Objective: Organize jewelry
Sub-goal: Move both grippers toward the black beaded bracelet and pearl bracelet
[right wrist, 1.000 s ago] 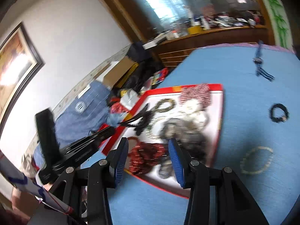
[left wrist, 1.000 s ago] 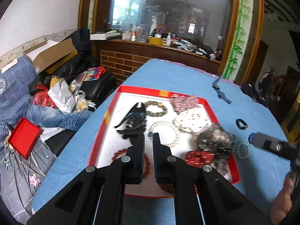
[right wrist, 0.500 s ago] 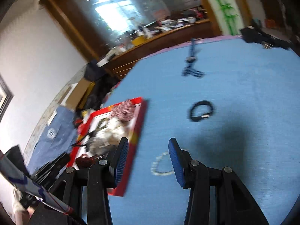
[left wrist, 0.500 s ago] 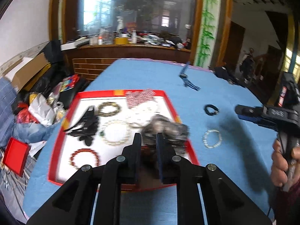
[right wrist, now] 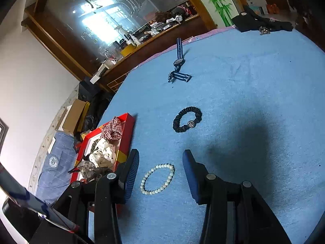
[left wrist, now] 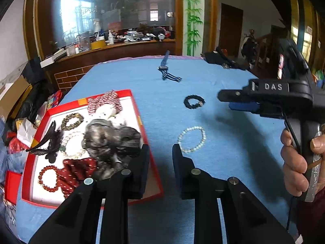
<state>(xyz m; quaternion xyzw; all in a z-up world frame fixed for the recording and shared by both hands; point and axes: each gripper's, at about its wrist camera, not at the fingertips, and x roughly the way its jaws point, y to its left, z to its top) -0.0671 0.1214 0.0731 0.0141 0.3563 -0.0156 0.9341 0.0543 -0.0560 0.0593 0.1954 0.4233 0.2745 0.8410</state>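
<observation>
My right gripper (right wrist: 160, 162) hangs wide open above the pearl bracelet (right wrist: 158, 179); my left gripper (left wrist: 160, 152) is also open, empty.

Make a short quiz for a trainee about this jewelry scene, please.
1. True or false: the pearl bracelet lies inside the red tray.
2. Which piece lies on the cloth farthest from the right gripper? A) scrunchie B) watch C) pearl bracelet
3. Fill in: the right gripper's fingers are ____, with the pearl bracelet in view between them.

Key: 1 false, it lies on the cloth beside the tray; 2 B; 3 open.
</observation>
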